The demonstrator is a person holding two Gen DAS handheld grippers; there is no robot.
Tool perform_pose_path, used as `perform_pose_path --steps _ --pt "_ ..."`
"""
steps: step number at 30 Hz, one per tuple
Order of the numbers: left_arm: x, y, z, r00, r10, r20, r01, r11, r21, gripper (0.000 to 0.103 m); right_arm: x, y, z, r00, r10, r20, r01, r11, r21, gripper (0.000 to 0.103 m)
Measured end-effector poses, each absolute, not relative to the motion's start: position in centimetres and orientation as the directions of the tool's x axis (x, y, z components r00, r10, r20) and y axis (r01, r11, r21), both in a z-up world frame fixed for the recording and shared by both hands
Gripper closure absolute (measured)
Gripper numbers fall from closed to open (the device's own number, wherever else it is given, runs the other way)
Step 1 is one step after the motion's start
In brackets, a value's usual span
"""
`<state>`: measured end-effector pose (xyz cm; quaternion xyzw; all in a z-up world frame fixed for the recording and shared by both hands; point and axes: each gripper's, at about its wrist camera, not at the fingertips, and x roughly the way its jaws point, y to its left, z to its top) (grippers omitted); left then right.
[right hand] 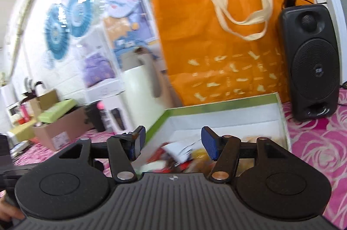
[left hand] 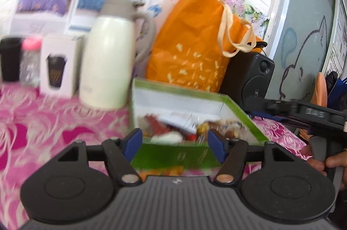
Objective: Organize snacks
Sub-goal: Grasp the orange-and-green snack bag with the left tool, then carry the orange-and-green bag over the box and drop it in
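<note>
Snacks are lying in a jumbled heap inside an open green-rimmed box with white inner walls; the wrappers are showing red, white, yellow and brown, too blurred to tell apart. The box is sitting on a pink floral tablecloth, toward the back edge of the table, just in front of an orange bag with cream handles. A cream jug is standing to the box's left, and a black speaker to its right.

The left gripper is hovering at the box's near wall, its blue-padded jaws standing apart with nothing held between them. The right gripper is hanging over the box's near edge, jaws wide apart and empty too. A hand is holding the right gripper's handle.
</note>
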<state>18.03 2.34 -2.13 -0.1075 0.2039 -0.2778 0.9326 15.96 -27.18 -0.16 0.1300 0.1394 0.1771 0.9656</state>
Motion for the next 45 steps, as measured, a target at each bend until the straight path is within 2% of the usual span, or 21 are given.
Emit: perform_pose_path --steps 4,7,10,14,20,24,33,34,37,45 --pt "19.3 3.9 -4.2 0.711 -0.561 -0.423 0.411 0.820 -0.398 0.037 13.5 -25.4 -2.1 0.833 0.462 -0.303 -0.384 0.878 0.285 0.003" --pt "20.8 3.8 -5.3 0.671 -0.577 -0.465 0.379 0.806 -0.455 0.037 12.2 -22.7 -4.1 0.810 0.449 -0.378 -0.426 0.893 0.148 0.001" --pt "21.3 2.3 -5.8 0.640 -0.580 -0.504 0.399 0.811 -0.428 0.037 12.1 -20.1 -5.5 0.797 0.421 -0.434 -0.446 0.894 0.046 0.000" --pt "21.5 1.2 -6.5 0.605 -0.604 -0.518 0.421 0.795 -0.436 0.037 12.9 -18.5 -6.3 0.751 0.464 -0.469 -0.487 0.870 0.080 0.000" --pt "22.1 1.1 -7.3 0.585 -0.616 -0.527 0.399 0.785 -0.474 0.037 14.3 -17.2 -7.1 0.741 0.426 -0.519 -0.462 0.884 0.067 0.000" --pt "21.8 0.2 -7.4 0.596 -0.585 -0.550 0.401 0.810 -0.427 0.037 14.9 -16.8 -7.8 0.712 0.422 -0.562 -0.454 0.886 0.092 0.000" --pt "21.0 -2.7 -7.3 0.656 -0.449 -0.607 0.383 0.891 -0.245 0.035 14.6 -16.0 -7.9 0.723 0.387 -0.572 -0.438 0.897 0.054 0.000" --pt "20.9 -2.9 -7.3 0.658 -0.441 -0.610 0.385 0.894 -0.231 0.038 14.6 -16.2 -7.9 0.728 0.382 -0.570 -0.430 0.901 0.055 0.013" --pt "20.5 -2.9 -7.1 0.651 -0.457 -0.606 0.395 0.886 -0.244 0.052 14.5 -16.6 -7.8 0.727 0.390 -0.565 -0.427 0.901 0.072 0.024" --pt "17.8 -3.4 -6.2 0.674 -0.464 -0.574 0.404 0.883 -0.240 0.053 12.5 -17.4 -7.2 0.753 0.389 -0.531 -0.415 0.907 0.076 0.027"
